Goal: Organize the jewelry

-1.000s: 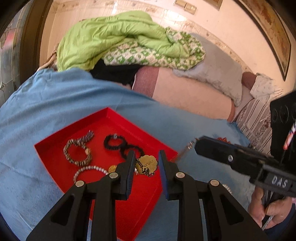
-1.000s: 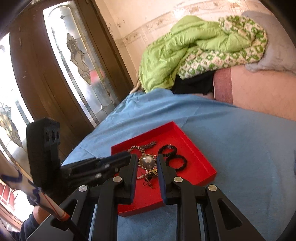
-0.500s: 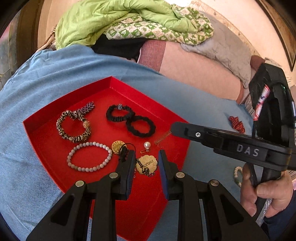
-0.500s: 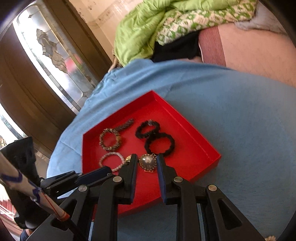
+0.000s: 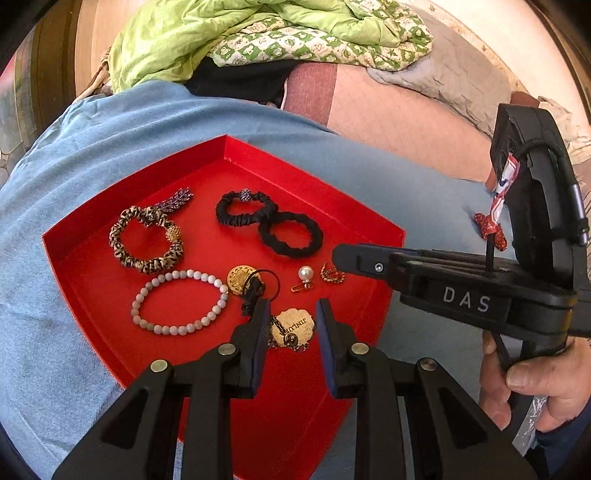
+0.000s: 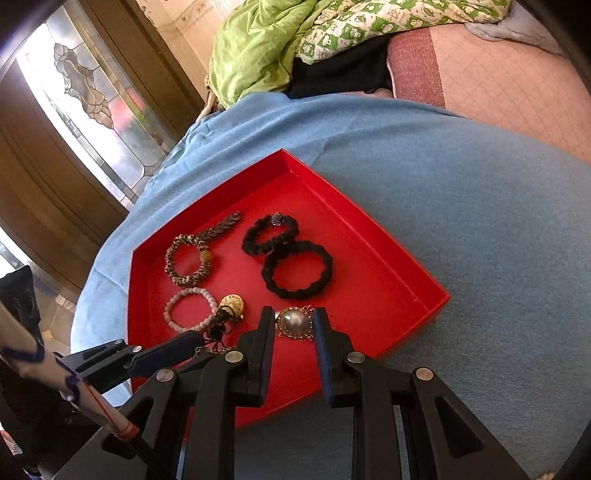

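A red tray [image 5: 110,206] lies on a blue cloth and holds two black scrunchies [image 5: 288,234], a leopard scrunchie [image 5: 146,240], a pale bead bracelet [image 5: 181,301], a gold round piece [image 5: 238,279], a pearl earring [image 5: 304,275] and a small gold earring [image 5: 330,274]. My left gripper [image 5: 290,325] is shut on a gold tag pendant [image 5: 293,326] with a chain, low over the tray. My right gripper [image 6: 294,325] is shut on a grey-stone brooch [image 6: 294,322] above the tray's [image 6: 369,236] near edge; it also shows in the left wrist view [image 5: 354,256].
A red ornament [image 5: 491,225] lies on the blue cloth [image 5: 406,184] to the right of the tray. Behind the cloth are a pink bed cover [image 5: 399,114], a green quilt [image 5: 221,33] and a grey pillow [image 5: 461,74]. A glazed wooden door [image 6: 74,103] stands at the left.
Both grippers have come down and closer over the tray, each keeping its piece. The right gripper has moved left over the tray's right side.
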Available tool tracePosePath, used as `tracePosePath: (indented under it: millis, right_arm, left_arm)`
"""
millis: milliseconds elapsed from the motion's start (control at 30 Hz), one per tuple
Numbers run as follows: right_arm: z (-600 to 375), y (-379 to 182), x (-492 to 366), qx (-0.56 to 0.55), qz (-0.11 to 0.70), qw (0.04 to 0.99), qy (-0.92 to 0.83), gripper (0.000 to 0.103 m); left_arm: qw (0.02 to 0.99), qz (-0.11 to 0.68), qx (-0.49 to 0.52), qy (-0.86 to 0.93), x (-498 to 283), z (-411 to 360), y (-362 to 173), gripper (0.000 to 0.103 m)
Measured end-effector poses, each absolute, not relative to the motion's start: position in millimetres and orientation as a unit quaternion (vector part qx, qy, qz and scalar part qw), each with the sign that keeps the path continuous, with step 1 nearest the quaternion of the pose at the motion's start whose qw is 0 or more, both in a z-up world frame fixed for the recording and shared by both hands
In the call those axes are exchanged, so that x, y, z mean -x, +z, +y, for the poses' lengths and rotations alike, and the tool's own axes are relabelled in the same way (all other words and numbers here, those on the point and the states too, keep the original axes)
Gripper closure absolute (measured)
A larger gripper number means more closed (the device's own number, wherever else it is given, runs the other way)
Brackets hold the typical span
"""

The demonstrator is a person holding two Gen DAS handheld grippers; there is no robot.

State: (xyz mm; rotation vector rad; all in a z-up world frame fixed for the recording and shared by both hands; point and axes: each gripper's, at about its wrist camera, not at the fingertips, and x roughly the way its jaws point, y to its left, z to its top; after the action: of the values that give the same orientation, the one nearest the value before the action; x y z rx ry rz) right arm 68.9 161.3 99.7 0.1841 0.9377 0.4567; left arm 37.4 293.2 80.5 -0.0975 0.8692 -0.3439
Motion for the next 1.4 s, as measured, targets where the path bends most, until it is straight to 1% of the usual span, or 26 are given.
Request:
tracePosePath:
  millis: [500, 967, 1200, 1400]
  right_arm:
    - [166.4, 91.0, -76.0, -0.072, 0.457, 0.862, 0.205, 0.08]
    - [162.8, 91.6, -77.0, -0.092, 0.462, 0.857, 0.21, 0.078]
    - [160.1, 98.4, -73.7, -0.098, 0.458, 0.857, 0.214, 0.078]
    - [138.3, 118.4, -52.0, -0.111, 0.437, 0.866, 0.217, 0.077]
  left_arm:
    - [0.886, 0.437, 0.039, -0.151, -39.8, 299.2, 73.4, 0.079]
    - [0.884, 0.442, 0.042, -0.148, -42.0, 299.8, 71.7, 0.079]
    - [0.887, 0.434, 0.05, -0.149, -41.1, 300.9, 77.8, 0.076]
    - [0.901, 0.396, 0.058, -0.168, -31.9, 292.4, 101.3, 0.074]
